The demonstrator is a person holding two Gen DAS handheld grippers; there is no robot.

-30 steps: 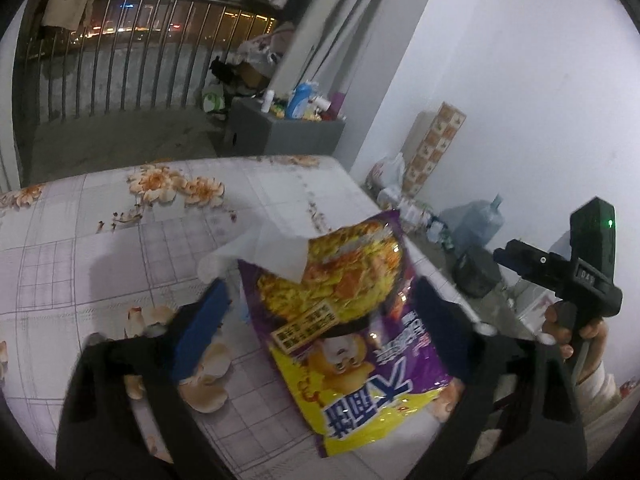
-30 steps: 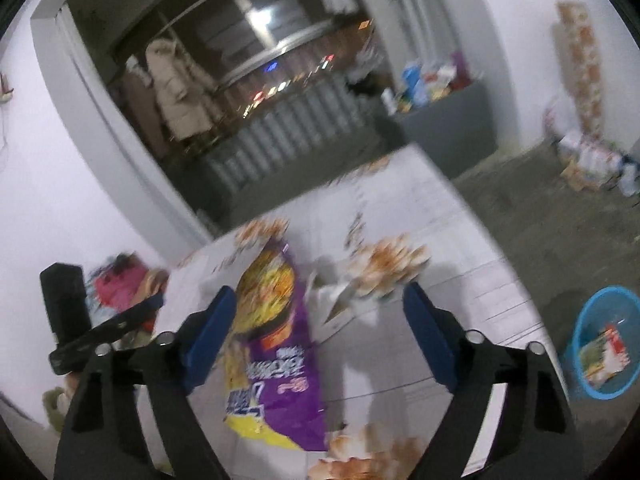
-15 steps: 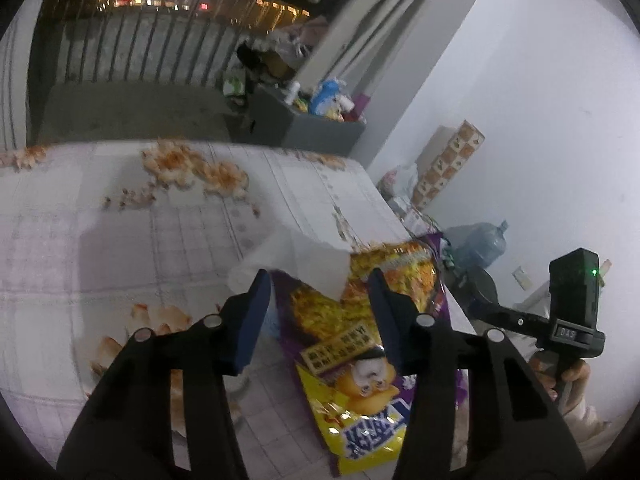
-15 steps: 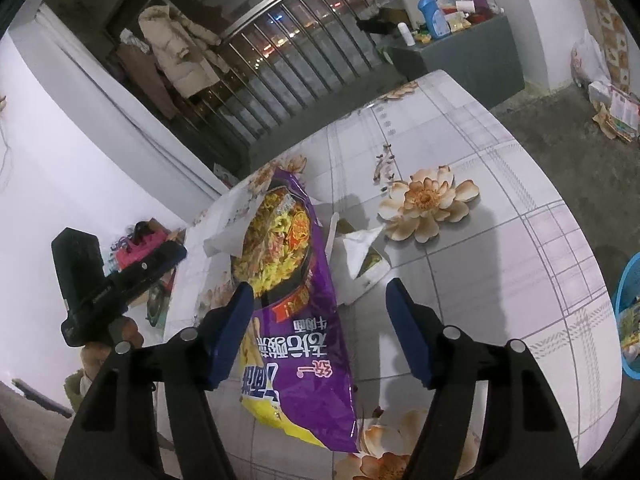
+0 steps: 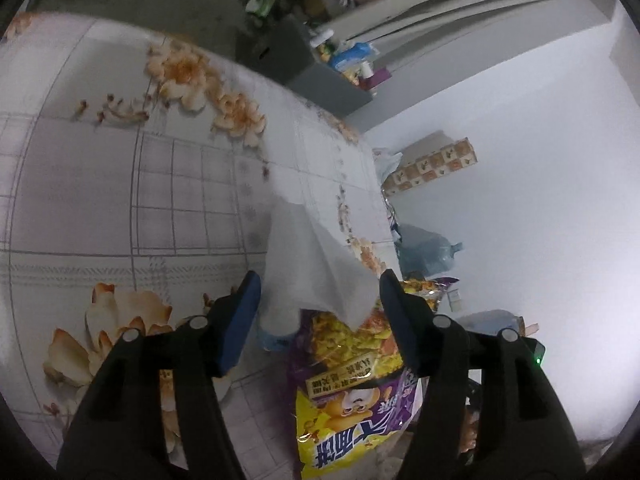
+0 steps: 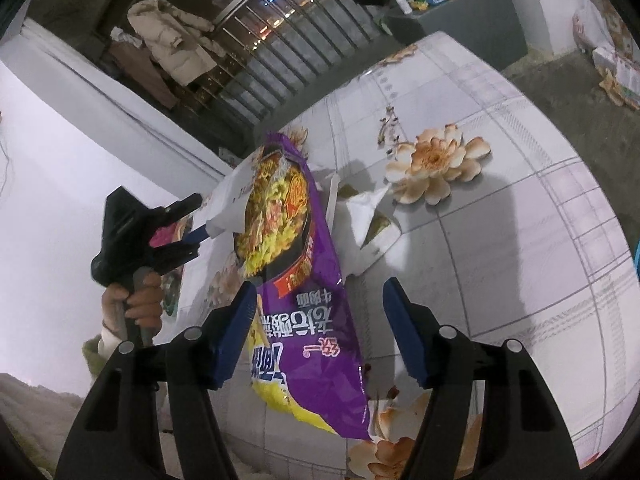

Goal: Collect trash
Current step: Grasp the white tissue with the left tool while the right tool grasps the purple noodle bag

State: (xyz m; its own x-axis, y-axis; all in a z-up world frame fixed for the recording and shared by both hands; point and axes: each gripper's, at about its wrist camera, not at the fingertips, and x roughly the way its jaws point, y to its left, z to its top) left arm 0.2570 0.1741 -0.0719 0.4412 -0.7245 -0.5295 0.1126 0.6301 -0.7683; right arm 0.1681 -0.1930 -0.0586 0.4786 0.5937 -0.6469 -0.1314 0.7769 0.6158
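A purple and yellow snack bag lies on the flowered table. A white tissue rests over the bag's far end. My left gripper straddles the tissue, which lies loosely between the blue pads; its jaws are opening and no pinch shows. In the right wrist view a hand holds the left gripper at the tissue. My right gripper hovers over the near half of the bag, with the bag between its jaws. They are closing and the pads do not press on it.
A crumpled white wrapper lies just right of the bag. A grey cabinet with bottles stands beyond the table, with railings behind it. A water jug and a patterned box stand on the floor past the table edge.
My left gripper rolled and came down over the tissue, and its jaws narrowed. My right gripper sank toward the bag, and its jaws narrowed too.
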